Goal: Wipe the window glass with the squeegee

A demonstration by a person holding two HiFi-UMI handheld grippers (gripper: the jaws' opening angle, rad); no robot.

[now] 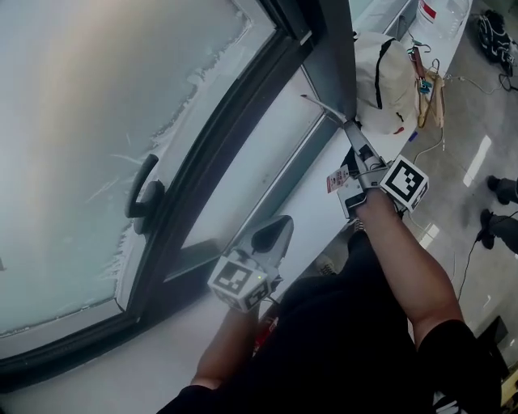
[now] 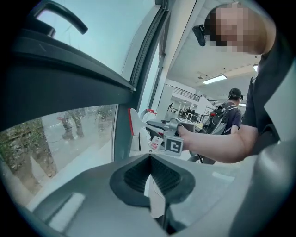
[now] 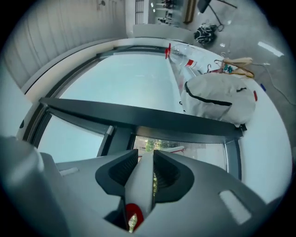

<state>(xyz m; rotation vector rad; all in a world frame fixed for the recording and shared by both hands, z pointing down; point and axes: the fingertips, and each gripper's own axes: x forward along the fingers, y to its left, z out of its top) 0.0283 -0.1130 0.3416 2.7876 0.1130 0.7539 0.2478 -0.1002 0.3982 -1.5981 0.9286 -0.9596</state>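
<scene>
My right gripper (image 1: pixel 362 159) is shut on the grey handle of the squeegee (image 1: pixel 350 133). Its thin blade (image 1: pixel 322 106) lies against the lower window glass (image 1: pixel 259 170), close to the dark upright frame. In the right gripper view the blade is a long dark bar (image 3: pixel 138 118) across the pane (image 3: pixel 125 78), and the red-ended handle (image 3: pixel 138 185) runs between the jaws of the gripper (image 3: pixel 145 166). My left gripper (image 1: pixel 273 233) hovers over the white sill below the pane. Its jaws are shut with nothing seen between them (image 2: pixel 150 173).
A frosted sash (image 1: pixel 89 121) with a black handle (image 1: pixel 146 194) fills the left. A white cap (image 1: pixel 384 73), wooden hangers (image 1: pixel 429 89) and a bottle (image 1: pixel 441 12) lie on the sill (image 1: pixel 324 218) past the squeegee. A paper tag (image 1: pixel 337 179) hangs from the right gripper. A person's shoes (image 1: pixel 502 190) stand at the right.
</scene>
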